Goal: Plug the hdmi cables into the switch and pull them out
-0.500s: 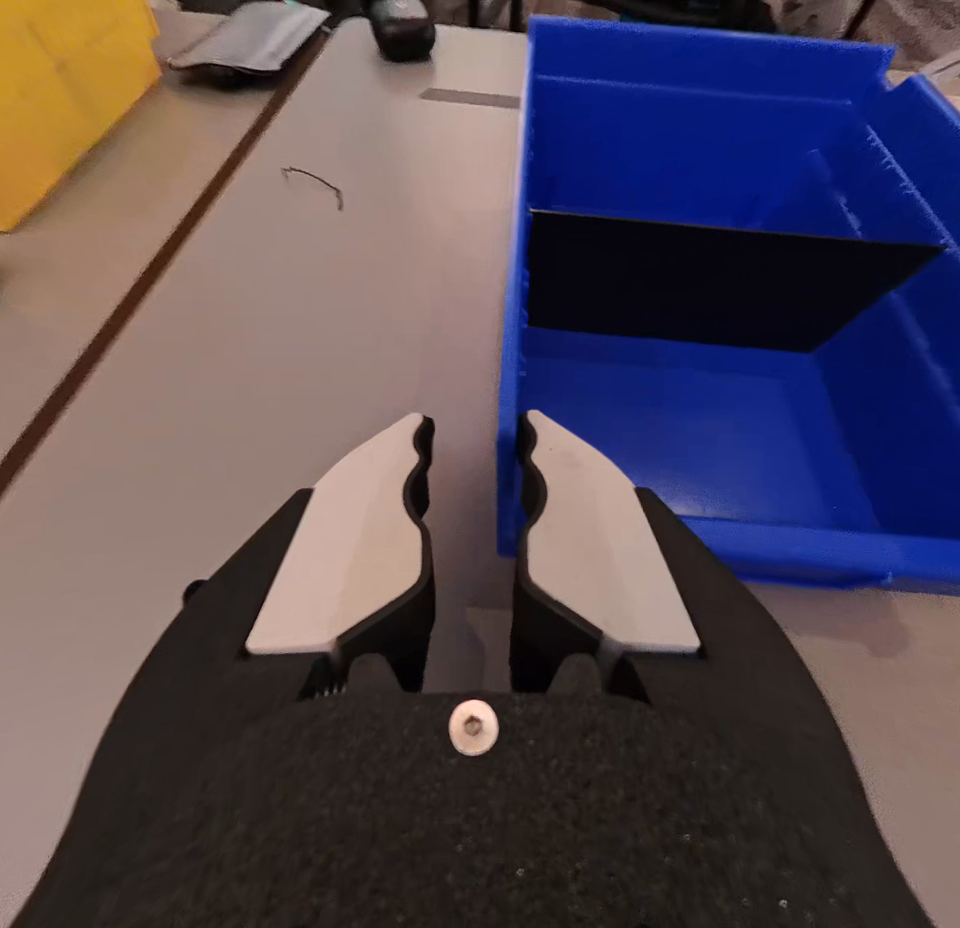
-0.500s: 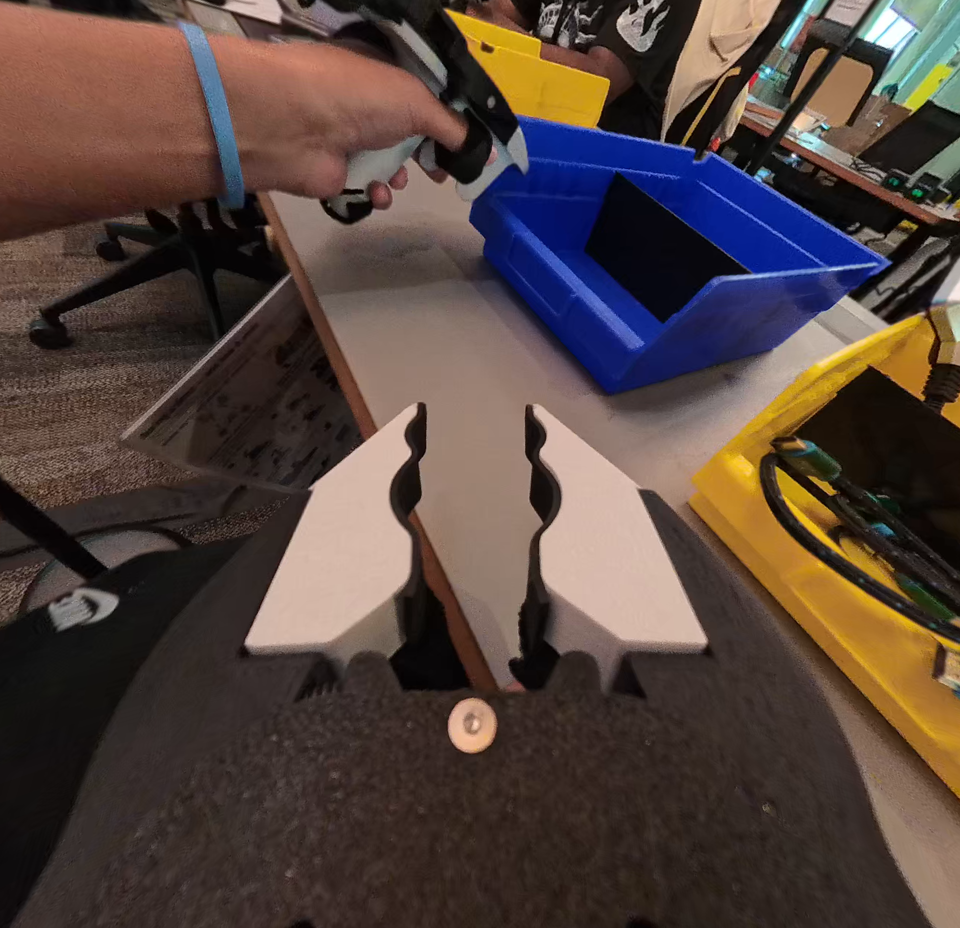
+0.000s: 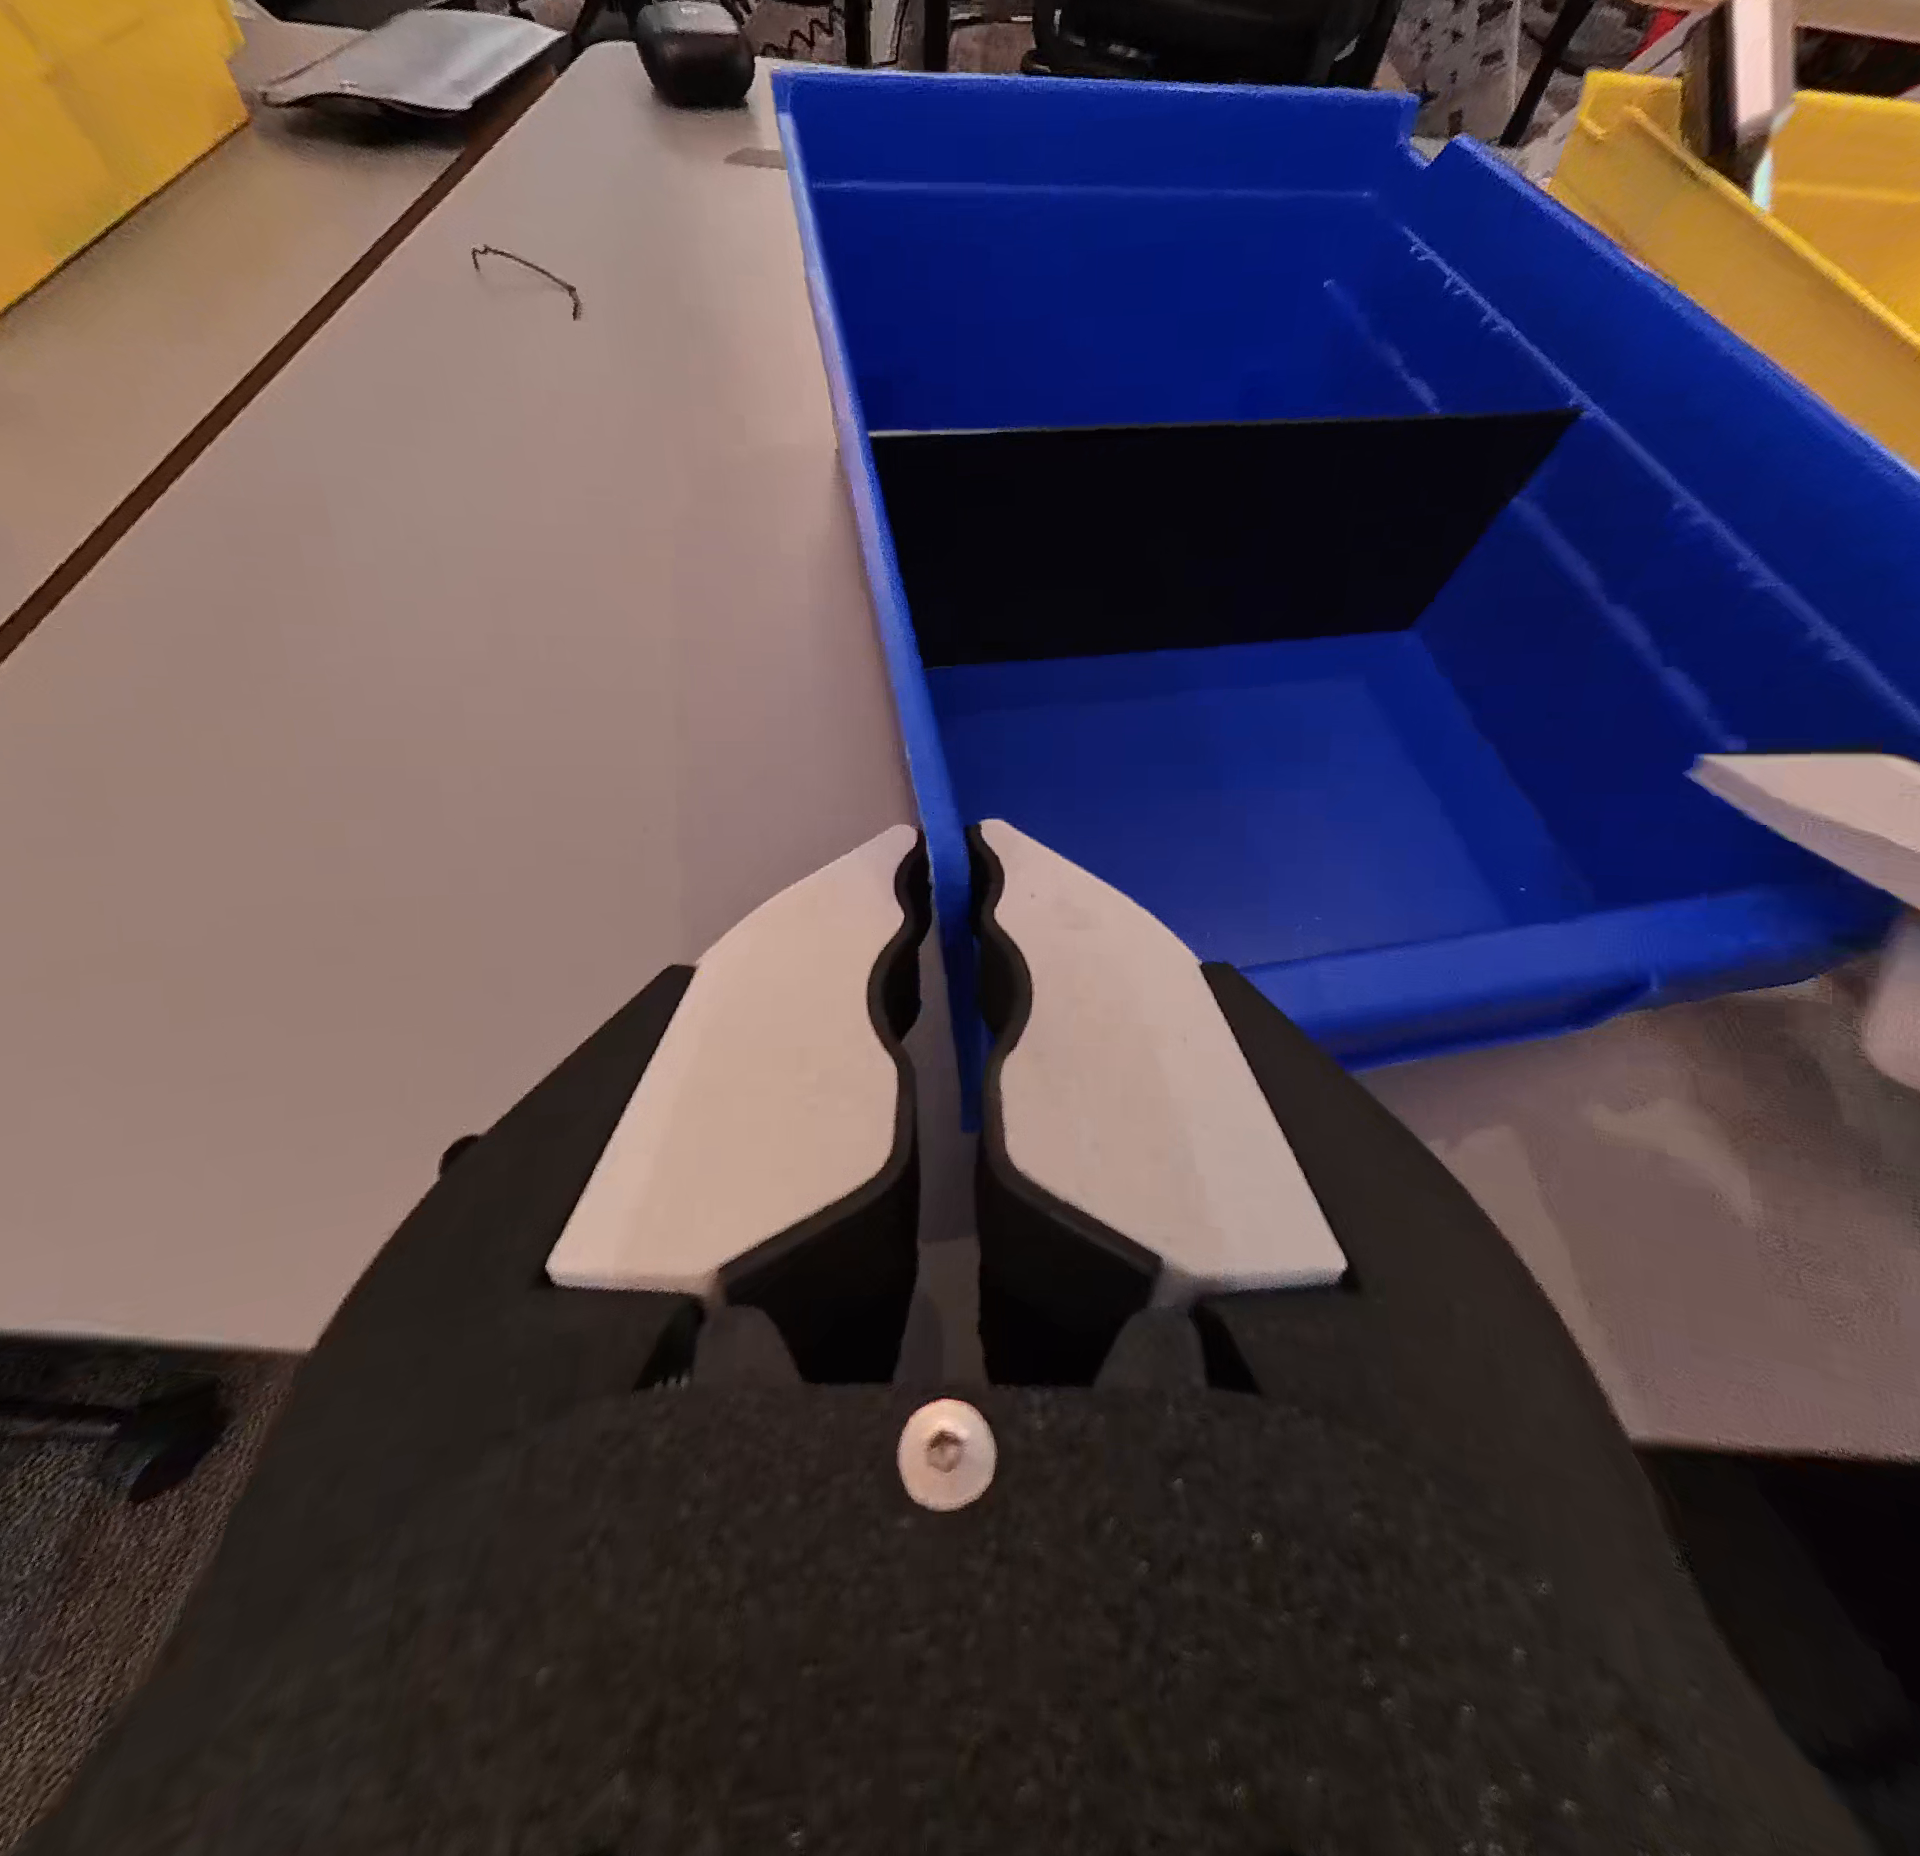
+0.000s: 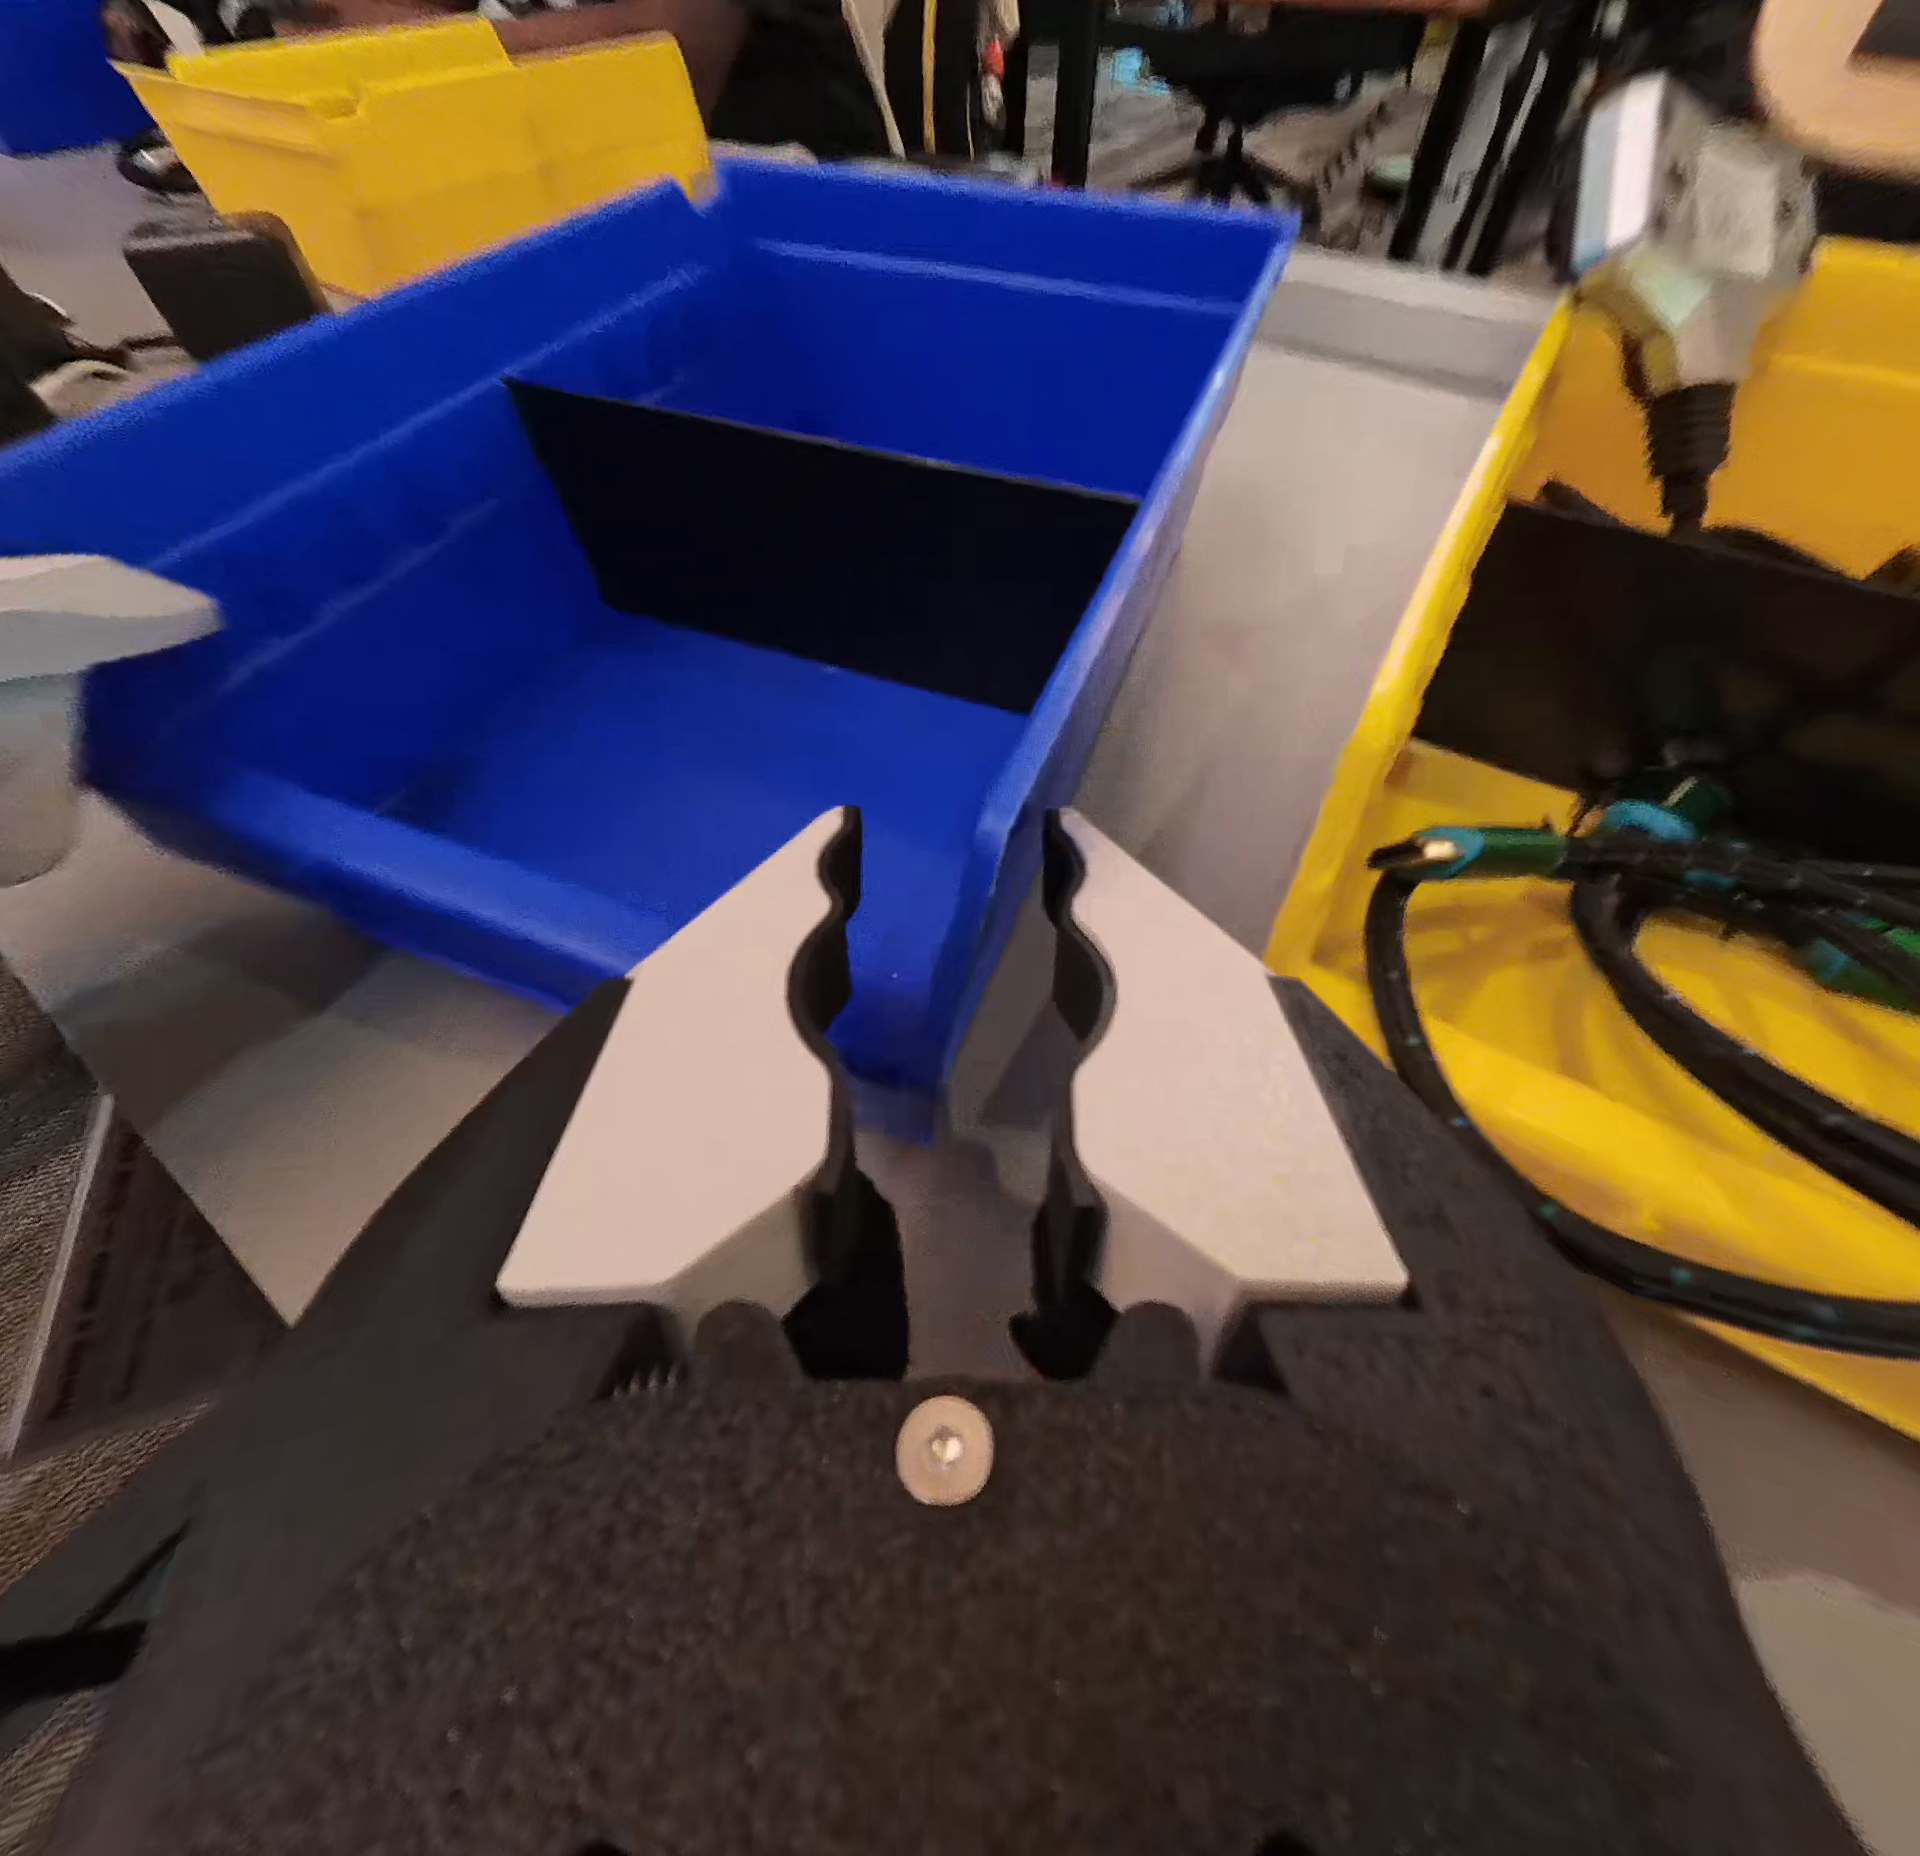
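- Step in hand, as judged: blue bin (image 3: 1195,871) was being taken by both side walls, prob. to shift it on the table (image 3: 416,767); no plugging begun.
- To be done well: both walls should be pinched low near the front corners and moved level, so the bin isn't twisted; the black divider (image 3: 1195,528) should be left alone.
- L gripper (image 3: 948,842) was nearly closed, only a thin gap left, astride the bin's left wall at its near corner; whether the wall was actually clamped couldn't be told.
- R gripper (image 4: 951,830) was part open, holding nothing, the bin's right wall standing betw. its fingers w/o clear contact.
- HDMI cables (image 4: 1662,975) were coiled in the yellow bin (image 4: 1382,767), near the table's right edge, untouched.
- Switch wasn't made out for certain; view blurred.
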